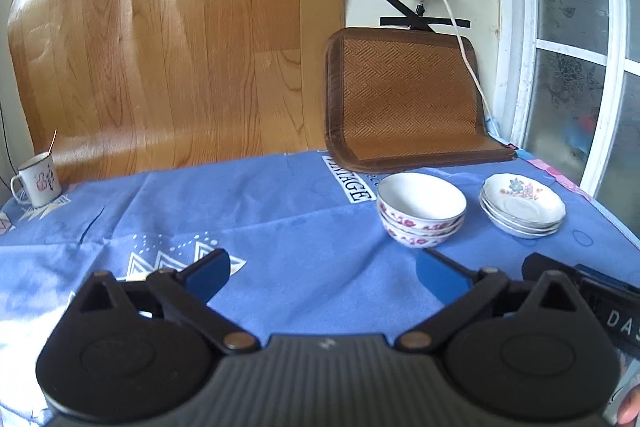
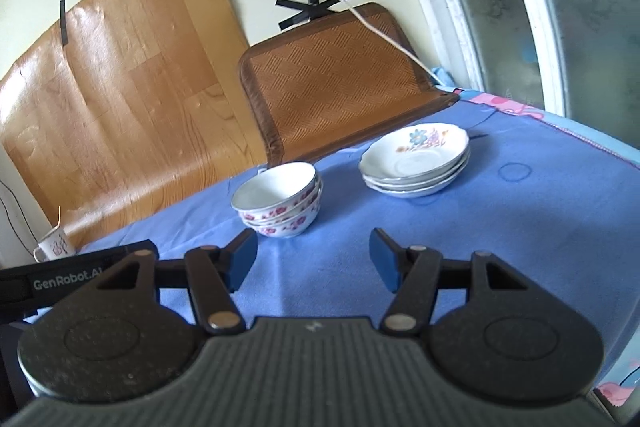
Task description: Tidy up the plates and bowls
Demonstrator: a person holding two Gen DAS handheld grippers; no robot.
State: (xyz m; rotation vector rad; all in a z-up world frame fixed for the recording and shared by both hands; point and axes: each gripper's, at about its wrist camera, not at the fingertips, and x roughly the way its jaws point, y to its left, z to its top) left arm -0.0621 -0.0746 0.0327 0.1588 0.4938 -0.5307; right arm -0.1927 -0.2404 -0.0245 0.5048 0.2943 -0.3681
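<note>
the job looks about done: bowls [image 2: 278, 201] nested in one stack and plates [image 2: 416, 163] in another just beside it on the blue cloth [image 2: 500, 227], both the left gripper [image 1: 322, 273] and right gripper [image 2: 312, 261] spread apart, empty, short of them.

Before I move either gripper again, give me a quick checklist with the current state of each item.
1. Left gripper open and empty: ok.
2. Right gripper open and empty: ok.
3. Bowls nested in one stack: ok.
4. Plates in one stack beside the bowls, not touching them: ok.
5. No stray dishes left on the blue cloth: ok in view, cannot tell beyond it.
6. Mug well away from both stacks: ok.
</note>
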